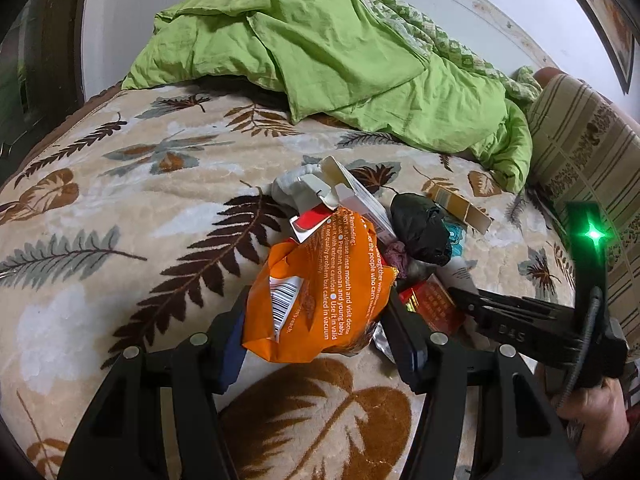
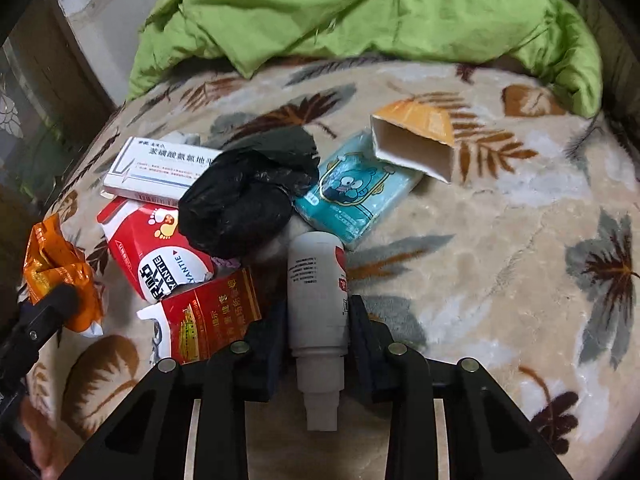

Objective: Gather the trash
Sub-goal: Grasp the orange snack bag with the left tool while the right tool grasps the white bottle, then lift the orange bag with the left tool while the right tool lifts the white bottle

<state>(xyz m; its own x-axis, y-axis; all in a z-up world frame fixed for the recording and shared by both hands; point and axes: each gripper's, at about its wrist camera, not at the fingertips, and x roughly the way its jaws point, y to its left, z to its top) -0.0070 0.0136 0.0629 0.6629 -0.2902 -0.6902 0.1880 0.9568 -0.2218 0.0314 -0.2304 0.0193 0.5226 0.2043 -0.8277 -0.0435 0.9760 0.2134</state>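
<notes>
A heap of trash lies on a leaf-patterned blanket [image 1: 120, 200]. My left gripper [image 1: 318, 320] is shut on a crumpled orange packet [image 1: 320, 280], which also shows at the left edge of the right wrist view as the orange packet [image 2: 52, 264]. My right gripper [image 2: 318, 320] is shut on a white bottle [image 2: 318, 288] that lies on the blanket, pads against its sides, its neck pointing toward the camera. In the left wrist view the right gripper [image 1: 460, 296] reaches into the heap from the right, held by a hand [image 1: 592, 408].
Around the bottle lie a black plastic bag [image 2: 244, 200], a white medicine box [image 2: 156, 168], a red-and-white box [image 2: 156, 248], a red carton [image 2: 212, 316], a teal tissue pack [image 2: 352, 196] and an open orange box [image 2: 416, 140]. A green quilt [image 1: 320, 52] and striped cushion [image 1: 580, 152] lie behind.
</notes>
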